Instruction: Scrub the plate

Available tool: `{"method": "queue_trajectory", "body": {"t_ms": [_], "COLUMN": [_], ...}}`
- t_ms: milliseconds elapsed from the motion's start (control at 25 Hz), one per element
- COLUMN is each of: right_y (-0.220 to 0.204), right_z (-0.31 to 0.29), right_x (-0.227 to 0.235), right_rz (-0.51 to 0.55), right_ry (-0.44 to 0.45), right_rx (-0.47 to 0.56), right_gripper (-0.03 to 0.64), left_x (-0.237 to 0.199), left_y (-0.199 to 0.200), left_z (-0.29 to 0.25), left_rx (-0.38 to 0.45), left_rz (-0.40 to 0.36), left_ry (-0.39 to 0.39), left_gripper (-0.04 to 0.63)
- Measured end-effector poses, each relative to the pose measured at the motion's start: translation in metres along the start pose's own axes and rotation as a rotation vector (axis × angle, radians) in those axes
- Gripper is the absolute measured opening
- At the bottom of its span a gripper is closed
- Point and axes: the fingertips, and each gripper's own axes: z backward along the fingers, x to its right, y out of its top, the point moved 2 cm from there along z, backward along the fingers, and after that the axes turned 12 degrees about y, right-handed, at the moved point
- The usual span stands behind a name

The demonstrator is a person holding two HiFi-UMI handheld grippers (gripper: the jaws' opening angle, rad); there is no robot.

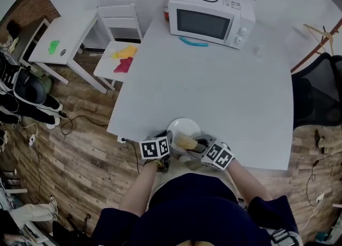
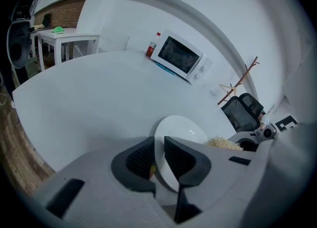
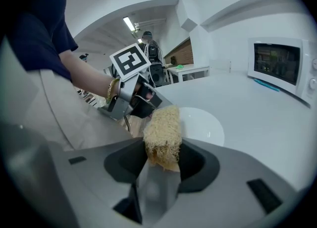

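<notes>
White ceramic plate (image 1: 183, 125) sat low-centre in the head view at the table's (image 1: 224, 79) near edge, its rim pinched by the left gripper (image 2: 158, 148). Probably stiff, slick and breakable, it wanted that firm rim hold; the right gripper (image 3: 162, 158) clamped a soft fibrous scrubber (image 3: 162, 130) beside it.

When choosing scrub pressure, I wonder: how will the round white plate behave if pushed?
The round white plate looks rigid and glossy, probably slippery and breakable. Gripped at its rim by the left tool, it may pivot under the tan fibrous scrubber.
</notes>
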Motion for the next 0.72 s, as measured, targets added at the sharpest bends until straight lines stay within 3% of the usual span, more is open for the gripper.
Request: {"method": "queue_trajectory", "body": {"t_ms": [160, 520, 720], "right_y": [0.004, 0.031, 0.03], "right_z": [0.006, 0.026, 0.015], "right_x": [0.005, 0.062, 0.066], "right_rz": [-0.017, 0.007, 0.0], "right_ry": [-0.024, -0.251, -0.253], "right_rx": [0.018, 0.044, 0.03], "right_gripper": [0.176, 0.178, 0.178], "left_x": [0.001, 0.001, 0.0], "left_y": [-0.001, -0.001, -0.001], "left_z": [-0.001, 0.0, 0.001], "left_rx": [0.0, 0.004, 0.007], "left_rz": [-0.001, -0.003, -0.007], "left_ry": [-0.002, 0.003, 0.001], "left_gripper": [0.074, 0.074, 0.074]}}
